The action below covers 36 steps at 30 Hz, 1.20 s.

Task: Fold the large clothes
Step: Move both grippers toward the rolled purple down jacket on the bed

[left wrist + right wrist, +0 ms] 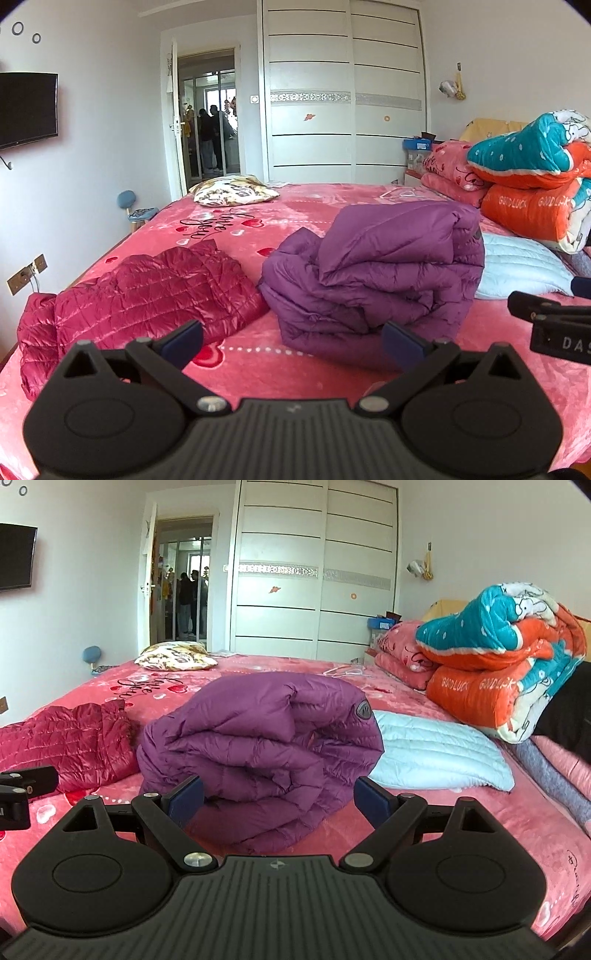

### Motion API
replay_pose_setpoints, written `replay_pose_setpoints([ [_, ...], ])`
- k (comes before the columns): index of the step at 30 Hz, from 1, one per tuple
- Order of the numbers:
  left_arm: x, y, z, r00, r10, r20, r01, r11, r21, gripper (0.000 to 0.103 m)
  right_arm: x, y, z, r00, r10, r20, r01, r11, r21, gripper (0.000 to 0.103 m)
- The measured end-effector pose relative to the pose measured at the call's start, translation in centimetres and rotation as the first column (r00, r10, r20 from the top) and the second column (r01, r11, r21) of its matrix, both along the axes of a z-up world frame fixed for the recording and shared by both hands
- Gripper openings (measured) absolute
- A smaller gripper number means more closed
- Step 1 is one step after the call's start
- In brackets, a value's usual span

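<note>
Both grippers, left [291, 341] and right [279, 801], hover with jaws spread, empty.
Folded purple jacket [258, 746] lies centre frame, straight ahead of the right one.

The folded down jacket [258, 746] is plain purple with horizontal quilting. The jacket [140, 291] beside it is glossy crimson, quilted in small squares. The bed cover [295, 369] is pink with red hearts and black script. A pale blue ribbed jacket [436, 757] lies near an orange-and-teal quilt [498, 657].
</note>
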<state>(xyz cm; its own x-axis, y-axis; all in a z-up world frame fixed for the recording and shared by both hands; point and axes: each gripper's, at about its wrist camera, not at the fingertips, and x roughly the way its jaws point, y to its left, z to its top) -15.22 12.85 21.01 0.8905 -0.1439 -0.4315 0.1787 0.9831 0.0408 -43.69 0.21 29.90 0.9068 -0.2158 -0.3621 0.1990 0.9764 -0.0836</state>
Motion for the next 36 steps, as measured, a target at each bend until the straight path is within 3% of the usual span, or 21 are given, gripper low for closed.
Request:
replay_pose_setpoints([
  [36,-0.5,0.1,0.1,1.0,0.003,0.0,-0.003,1.0,-0.021,0.102,-1.3,0.6,0.5,1.0,-0.009,0.016,0.009,0.999,-0.031,0.103],
])
